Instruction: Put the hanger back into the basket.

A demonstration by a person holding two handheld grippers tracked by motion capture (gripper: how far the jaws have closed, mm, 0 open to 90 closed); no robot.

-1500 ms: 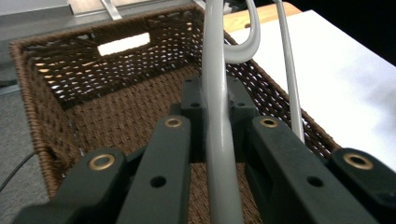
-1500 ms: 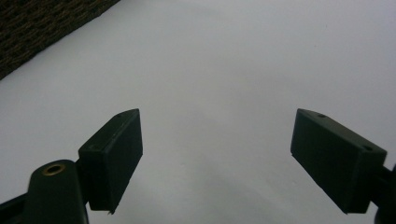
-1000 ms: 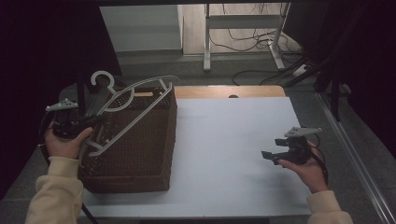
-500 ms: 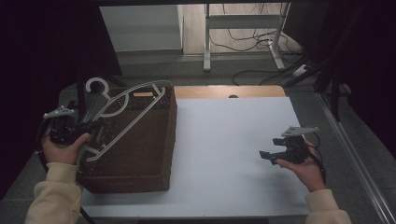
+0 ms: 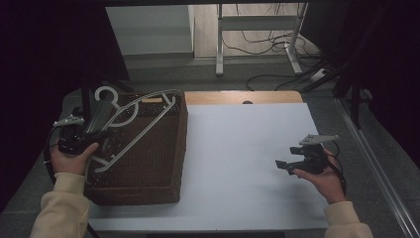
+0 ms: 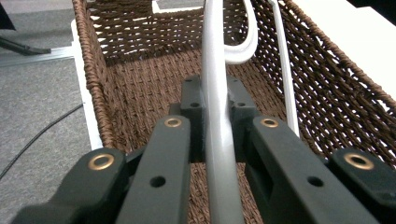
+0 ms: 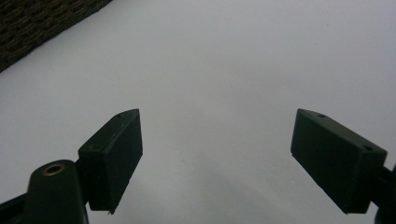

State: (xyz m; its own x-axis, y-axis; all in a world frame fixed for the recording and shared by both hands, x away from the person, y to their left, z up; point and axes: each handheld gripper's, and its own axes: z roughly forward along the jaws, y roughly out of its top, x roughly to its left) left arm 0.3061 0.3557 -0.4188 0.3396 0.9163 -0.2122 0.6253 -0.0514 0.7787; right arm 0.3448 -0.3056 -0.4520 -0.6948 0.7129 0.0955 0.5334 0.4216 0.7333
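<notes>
A pale grey plastic hanger (image 5: 135, 133) lies slanted over the open top of a brown wicker basket (image 5: 181, 144) at the table's left. My left gripper (image 5: 101, 135) reaches in from the basket's left side and is shut on the hanger's lower arm. In the left gripper view the hanger (image 6: 215, 70) runs straight up between the pinching jaws of the gripper (image 6: 215, 107), above the basket's woven wall (image 6: 327, 93). My right gripper (image 5: 285, 165) hovers open over the white table (image 5: 237, 148) at the right, and nothing is between the jaws of the gripper (image 7: 217, 154).
The white tabletop (image 7: 224, 56) stretches between the basket and the right hand. A wooden strip (image 5: 242, 97) borders the table's far edge. Beyond it are metal frame legs (image 5: 219, 44) and floor cables (image 5: 262, 79). A basket corner (image 7: 32, 23) lies upper left in the right gripper view.
The left hand has sunk a little and drifted left, lowering the hanger closer to the basket's top. The right hand has stayed put with its jaws apart.
</notes>
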